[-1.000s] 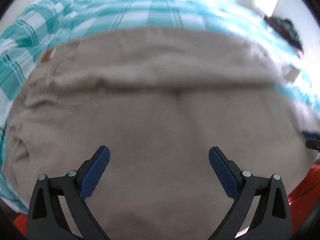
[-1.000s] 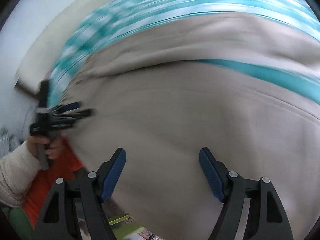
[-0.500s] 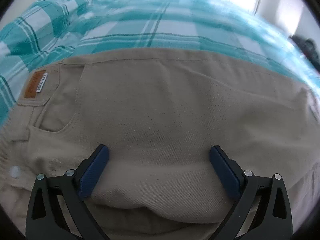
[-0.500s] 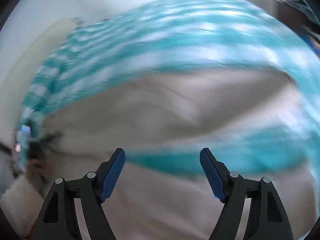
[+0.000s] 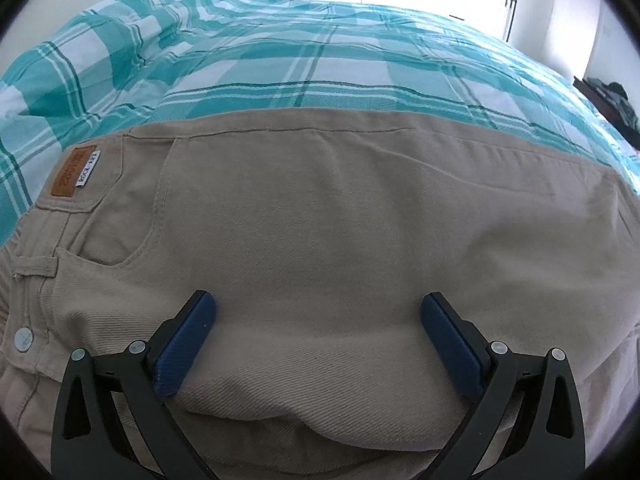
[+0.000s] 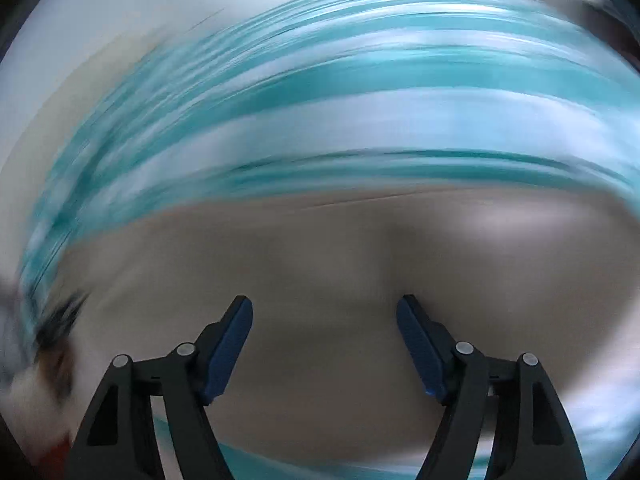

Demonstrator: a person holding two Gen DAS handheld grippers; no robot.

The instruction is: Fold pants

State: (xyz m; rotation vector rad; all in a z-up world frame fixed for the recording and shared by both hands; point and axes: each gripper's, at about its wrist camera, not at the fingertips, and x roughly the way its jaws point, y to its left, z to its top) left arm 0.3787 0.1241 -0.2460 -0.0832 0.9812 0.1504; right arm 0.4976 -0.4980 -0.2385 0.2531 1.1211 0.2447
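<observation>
Pants [image 5: 320, 240], beige, fill the lower two thirds of the left wrist view, lying flat on a teal-and-white checked bedspread [image 5: 304, 64]. Far edge of the fabric runs straight across mid-frame, with bare bedspread above it up to the bright wall at the top. Waistband sits at the left: brown leather patch [image 5: 71, 174] at upper left, a pocket seam right of it, a metal button [image 5: 23, 338] at the left edge. A rounded fold edge bulges at bottom centre. Left gripper [image 5: 316, 332] stands wide, blue pads spread either side of the fold, not pinching anything. A dark heap sits at the far right edge.

Right wrist view is heavily motion-blurred. Pants [image 6: 320, 280] show as a beige mass across the lower half, their far edge meeting the smeared bedspread [image 6: 340, 112] at mid-frame. Teal also shows at the bottom edge. Right gripper [image 6: 324, 320] is fairly wide and closing, beige fabric behind the pads, nothing clamped. Dark blur at lower left, unclear.
</observation>
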